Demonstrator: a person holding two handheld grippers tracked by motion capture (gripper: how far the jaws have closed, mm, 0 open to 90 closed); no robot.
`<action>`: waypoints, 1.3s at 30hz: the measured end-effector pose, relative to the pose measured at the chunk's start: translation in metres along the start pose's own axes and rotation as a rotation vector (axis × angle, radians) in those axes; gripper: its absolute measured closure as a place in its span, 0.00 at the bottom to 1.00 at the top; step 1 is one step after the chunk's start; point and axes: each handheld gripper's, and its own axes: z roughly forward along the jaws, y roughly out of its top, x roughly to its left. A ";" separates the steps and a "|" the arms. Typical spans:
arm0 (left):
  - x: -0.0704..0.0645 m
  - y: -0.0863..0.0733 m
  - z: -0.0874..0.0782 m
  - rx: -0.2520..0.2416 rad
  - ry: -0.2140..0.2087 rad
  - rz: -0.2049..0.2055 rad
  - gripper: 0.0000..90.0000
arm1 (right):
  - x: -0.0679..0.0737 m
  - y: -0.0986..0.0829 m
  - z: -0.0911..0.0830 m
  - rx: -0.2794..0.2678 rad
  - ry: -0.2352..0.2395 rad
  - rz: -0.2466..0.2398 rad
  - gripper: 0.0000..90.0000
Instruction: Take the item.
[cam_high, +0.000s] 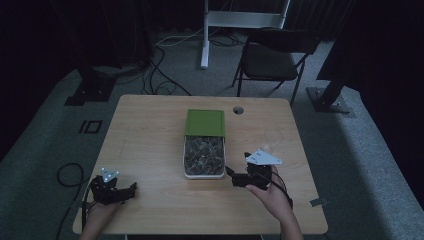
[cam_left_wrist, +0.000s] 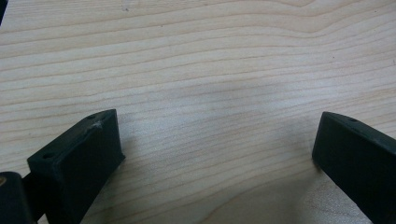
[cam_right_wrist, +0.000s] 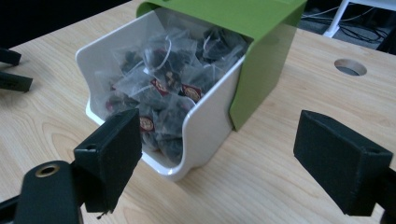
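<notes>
Glossy white drawer (cam_right_wrist: 205, 126), crinkly tea bags (cam_right_wrist: 163, 79), green sleeve (cam_right_wrist: 261, 51).

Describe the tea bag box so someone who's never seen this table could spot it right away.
Look to the middle of the wooden table. There sits the box, a green sleeve with a white drawer pulled toward the person, full of tea bags. It is the table's one coloured thing, just left of the right gripper.

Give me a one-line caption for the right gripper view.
Open right gripper faces a white drawer of tea bags under its green cover.
</notes>
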 end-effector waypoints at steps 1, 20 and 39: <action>0.000 0.000 0.000 0.001 0.000 0.001 0.02 | 0.001 0.002 0.001 -0.002 0.004 -0.003 0.17; 0.000 0.000 0.000 -0.001 0.000 -0.002 0.02 | 0.021 0.025 0.027 -0.014 0.045 -0.042 0.18; 0.000 0.000 0.000 0.000 0.000 0.000 0.02 | 0.032 0.031 0.053 0.005 0.068 -0.054 0.21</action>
